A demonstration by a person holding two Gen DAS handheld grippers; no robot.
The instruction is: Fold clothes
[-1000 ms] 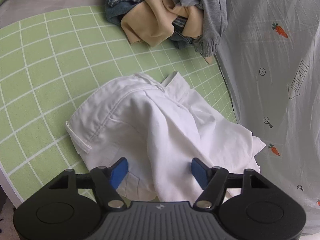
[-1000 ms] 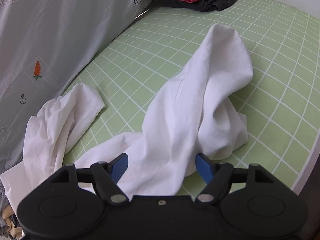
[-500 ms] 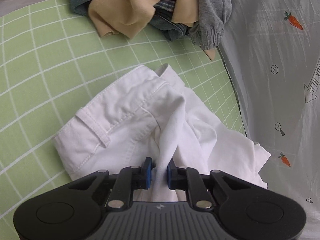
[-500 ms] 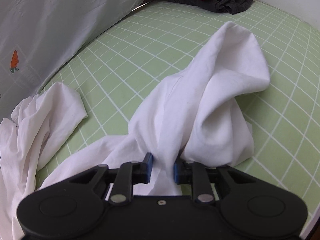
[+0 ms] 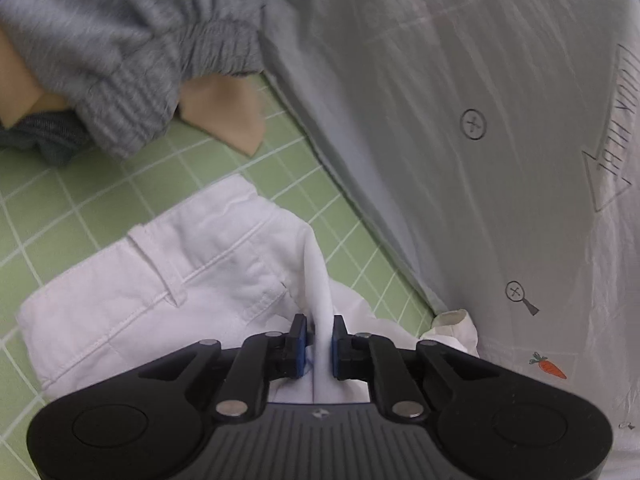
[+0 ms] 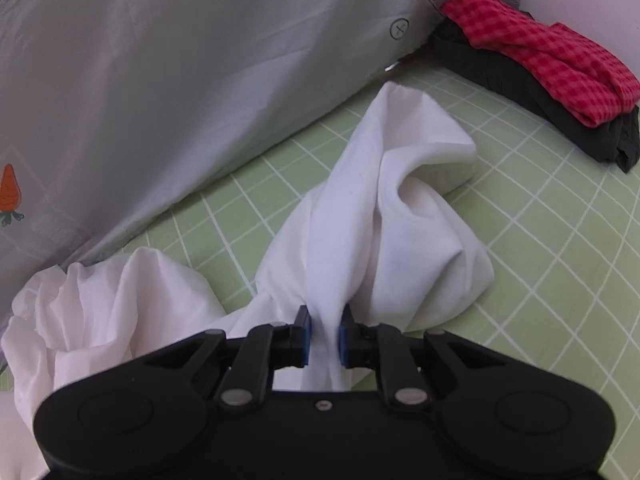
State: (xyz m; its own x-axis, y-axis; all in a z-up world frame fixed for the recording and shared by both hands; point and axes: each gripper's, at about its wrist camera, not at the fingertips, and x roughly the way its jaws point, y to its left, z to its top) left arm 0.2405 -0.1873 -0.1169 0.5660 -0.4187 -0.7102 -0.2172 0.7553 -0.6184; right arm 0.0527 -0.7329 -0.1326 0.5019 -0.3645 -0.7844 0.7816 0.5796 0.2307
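Blue-padded fingers (image 5: 299, 346) of the left gripper (image 5: 319, 346) are pinched narrow on a ridge of the white cotton trousers (image 5: 152, 296), which rises as a thin taut fold between the 2 pads. To the left of that fold the trousers lie on the green bed sheet with a white grid (image 5: 72, 208), showing a stitched waistband, a belt loop and a pocket seam. Farther off at the left sits a heap of loose clothes: a grey knit sweatshirt with a ribbed cuff (image 5: 132, 60) on top, a tan fabric corner (image 5: 228, 120) poking out beneath it, and a dark blue-grey piece (image 5: 44, 140) at the edge. Right of the gripper, a small white bunch of the same garment touches the pale grey cloth printed with carrots and an arrow (image 5: 460, 120), which fills the right side of the view.

In the right wrist view, that grey printed cloth (image 6: 200, 80) fills the far left, with a crumpled white portion of the trousers (image 6: 100, 300) lying against its lower edge. The right gripper (image 6: 323, 338) has its fingers (image 6: 305, 336) closed narrow on another gathered fold of the trousers, and a trouser leg (image 6: 400, 208) runs away from the pads across the green sheet (image 6: 560, 260), its far end touching the grey cloth. At the far right lie 2 stacked garments: a red checked fabric piece (image 6: 540, 52) resting on a dark grey folded garment (image 6: 520, 88).
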